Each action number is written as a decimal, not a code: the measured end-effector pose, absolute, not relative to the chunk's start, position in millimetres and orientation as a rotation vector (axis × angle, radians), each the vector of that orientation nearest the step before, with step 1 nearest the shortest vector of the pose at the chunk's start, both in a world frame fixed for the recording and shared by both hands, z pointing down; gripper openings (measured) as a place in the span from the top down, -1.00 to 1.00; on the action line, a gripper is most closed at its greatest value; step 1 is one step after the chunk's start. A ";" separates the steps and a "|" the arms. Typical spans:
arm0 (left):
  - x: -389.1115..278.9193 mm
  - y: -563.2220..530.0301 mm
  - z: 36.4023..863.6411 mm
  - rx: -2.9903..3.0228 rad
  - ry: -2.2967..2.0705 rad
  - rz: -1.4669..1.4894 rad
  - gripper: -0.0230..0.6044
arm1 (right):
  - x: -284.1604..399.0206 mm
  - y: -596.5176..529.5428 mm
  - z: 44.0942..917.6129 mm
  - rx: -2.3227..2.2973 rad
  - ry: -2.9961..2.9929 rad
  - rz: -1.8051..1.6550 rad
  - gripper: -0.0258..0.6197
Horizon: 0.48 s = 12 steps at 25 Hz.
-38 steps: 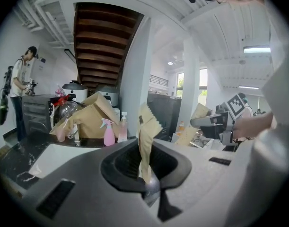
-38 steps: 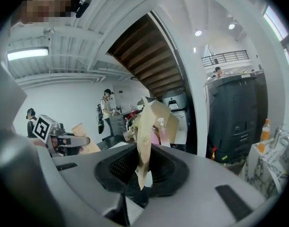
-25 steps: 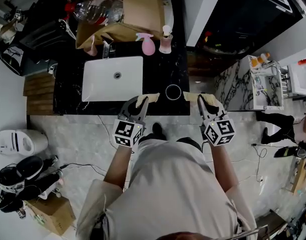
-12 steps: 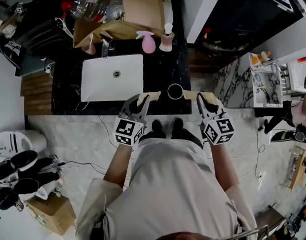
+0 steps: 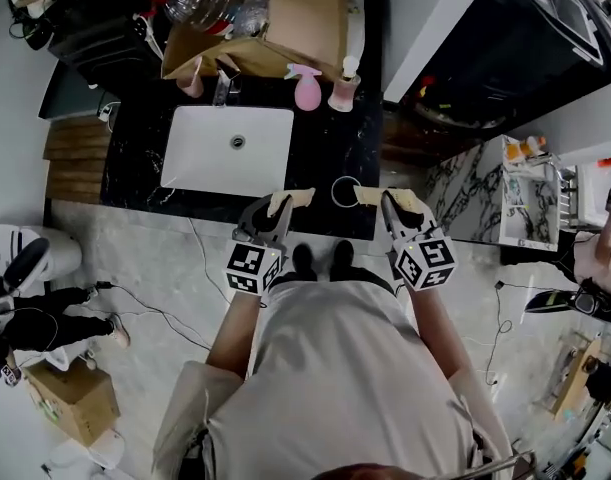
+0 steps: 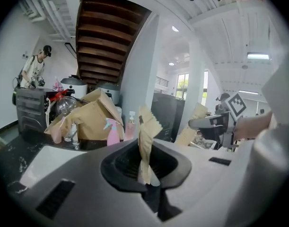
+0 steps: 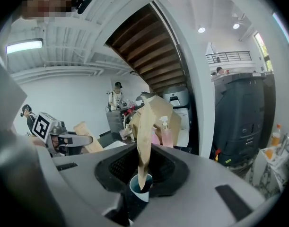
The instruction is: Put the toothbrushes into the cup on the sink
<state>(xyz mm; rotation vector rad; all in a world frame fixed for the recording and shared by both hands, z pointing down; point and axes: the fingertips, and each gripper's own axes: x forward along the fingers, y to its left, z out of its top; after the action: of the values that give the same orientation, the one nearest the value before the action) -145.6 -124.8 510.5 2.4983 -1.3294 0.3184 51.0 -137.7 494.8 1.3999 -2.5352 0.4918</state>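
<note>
We note the left gripper and right gripper each clamped on a paper-wrapped toothbrush, with the cup standing on the counter between them, just beside the inner end of the right gripper's toothbrush, and both long axes pointing inward toward it.

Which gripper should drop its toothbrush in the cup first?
Right, probably. The right gripper holds its wrapped toothbrush with the tip almost at the cup, and its own view shows the cup just below the jaws. The left gripper holds its packet farther off.
</note>
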 end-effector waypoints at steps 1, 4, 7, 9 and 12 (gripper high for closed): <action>-146.9 -124.5 511.5 2.486 -1.345 0.317 0.82 | 49.4 -140.2 497.9 1.381 -2.539 0.490 0.69; -149.5 -124.6 513.9 2.456 -1.389 0.310 0.82 | 44.8 -147.5 508.8 1.324 -2.548 0.482 0.69; -151.2 -120.2 519.5 2.417 -1.420 0.303 0.82 | 40.1 -152.3 521.8 1.269 -2.552 0.481 0.69; -152.6 -116.8 523.4 2.394 -1.437 0.305 0.82 | 36.6 -155.8 530.7 1.236 -2.555 0.487 0.69; -155.7 -114.8 527.8 2.371 -1.458 0.322 0.82 | 29.4 -162.1 543.8 1.185 -2.554 0.487 0.69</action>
<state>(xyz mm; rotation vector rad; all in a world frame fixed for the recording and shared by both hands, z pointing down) -155.7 -114.8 527.8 2.3708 -1.4575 0.3219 29.4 -162.1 543.8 1.1848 -2.5536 0.4870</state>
